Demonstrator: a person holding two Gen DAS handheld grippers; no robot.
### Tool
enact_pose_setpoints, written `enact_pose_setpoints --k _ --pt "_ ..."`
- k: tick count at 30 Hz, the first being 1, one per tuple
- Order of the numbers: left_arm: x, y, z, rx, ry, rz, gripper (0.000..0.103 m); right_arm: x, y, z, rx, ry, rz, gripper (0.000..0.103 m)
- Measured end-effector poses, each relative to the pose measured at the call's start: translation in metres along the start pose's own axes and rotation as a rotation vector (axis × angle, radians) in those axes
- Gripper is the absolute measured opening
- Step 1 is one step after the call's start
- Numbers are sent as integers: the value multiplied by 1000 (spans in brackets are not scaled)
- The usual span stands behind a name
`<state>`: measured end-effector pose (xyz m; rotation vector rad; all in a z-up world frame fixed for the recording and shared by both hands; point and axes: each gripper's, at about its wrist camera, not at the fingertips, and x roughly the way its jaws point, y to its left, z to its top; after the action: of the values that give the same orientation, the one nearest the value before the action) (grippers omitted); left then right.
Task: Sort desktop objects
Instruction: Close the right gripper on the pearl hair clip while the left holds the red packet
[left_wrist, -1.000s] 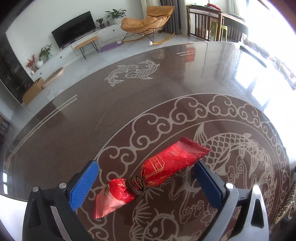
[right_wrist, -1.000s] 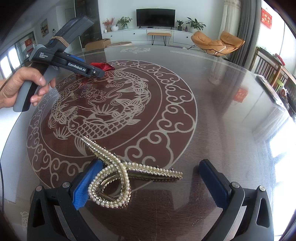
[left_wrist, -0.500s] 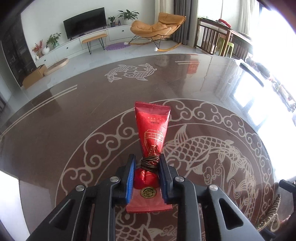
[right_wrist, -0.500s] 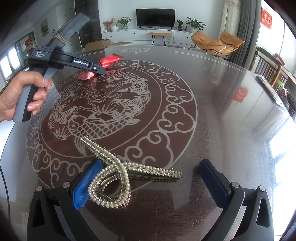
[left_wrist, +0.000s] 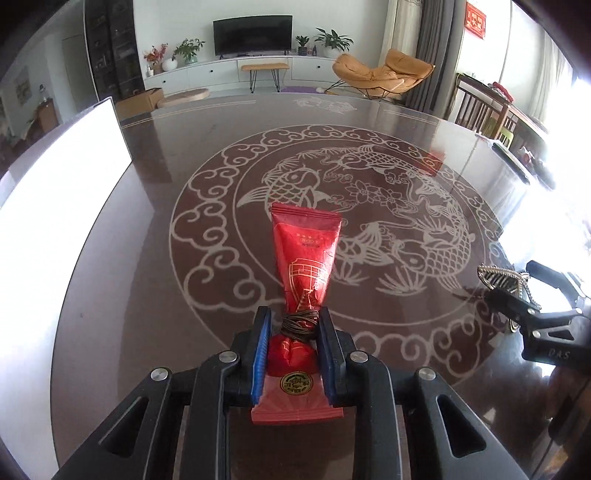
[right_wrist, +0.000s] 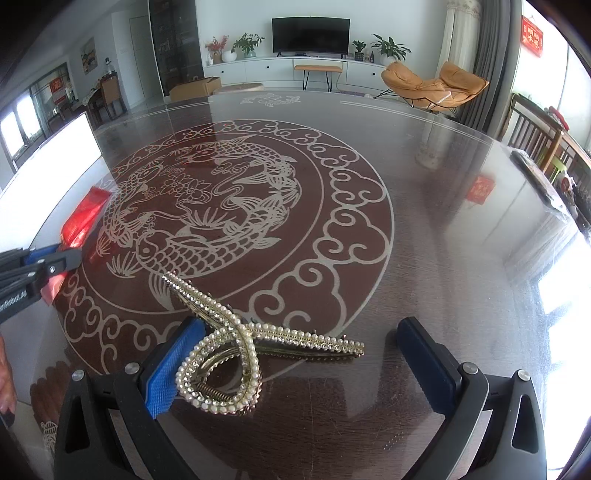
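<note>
- Left tool (left_wrist: 291, 347): blue pads clamped on the red foil packet (left_wrist: 304, 258) at its cord-tied neck (left_wrist: 298, 320). Sealed tail sits back between the fingers, long body sticks out forward over the bench (left_wrist: 129, 277).
- Packet reads as light, crinkly, soft foil. It will flex and could slide if gripped on the flat body; the tied neck is the firmest spot, so the hold looks good. Don't crush the contents.
- From the right wrist view the packet (right_wrist: 83, 218) shows at far left, near the white sheet (right_wrist: 48, 166) at the bench edge.
- Right tool (right_wrist: 295, 363): fingers wide apart, nothing gripped.
- Pearl hair claw clip (right_wrist: 236, 350) lies flat on the bench between those fingers, loop end touching or just beside the left pad (right_wrist: 173, 369), well apart from the right one.
- Clip: stiff metal, sprung, beaded and slippery, pearls fragile. Best taken across the crossing near the loop, not the thin tips.
</note>
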<state>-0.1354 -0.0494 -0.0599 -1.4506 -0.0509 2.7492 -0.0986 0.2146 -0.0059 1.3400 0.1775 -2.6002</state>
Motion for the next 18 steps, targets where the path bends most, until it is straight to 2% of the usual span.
enact_pose_setpoints --k 5,7,11,13,16,18 --pt "-5 2 -15 39 -20 10 26 -2 -2 0 -6 -1 24 103" --pt "-8 2 -19 45 -20 7 26 -4 -6 0 -33 27 63 103" --pt "-12 7 -26 43 -30 -14 24 -12 -16 4 -49 85 213 103" --pt "-15 13 -29 27 -30 -19 24 -14 -12 12 -82 108 243 103" --pt "-20 24 -38 -14 -32 -30 24 -8 -12 20 29 212 294 103" --pt "-24 29 -44 -25 -38 -34 24 -4 -8 21 97 236 333 103"
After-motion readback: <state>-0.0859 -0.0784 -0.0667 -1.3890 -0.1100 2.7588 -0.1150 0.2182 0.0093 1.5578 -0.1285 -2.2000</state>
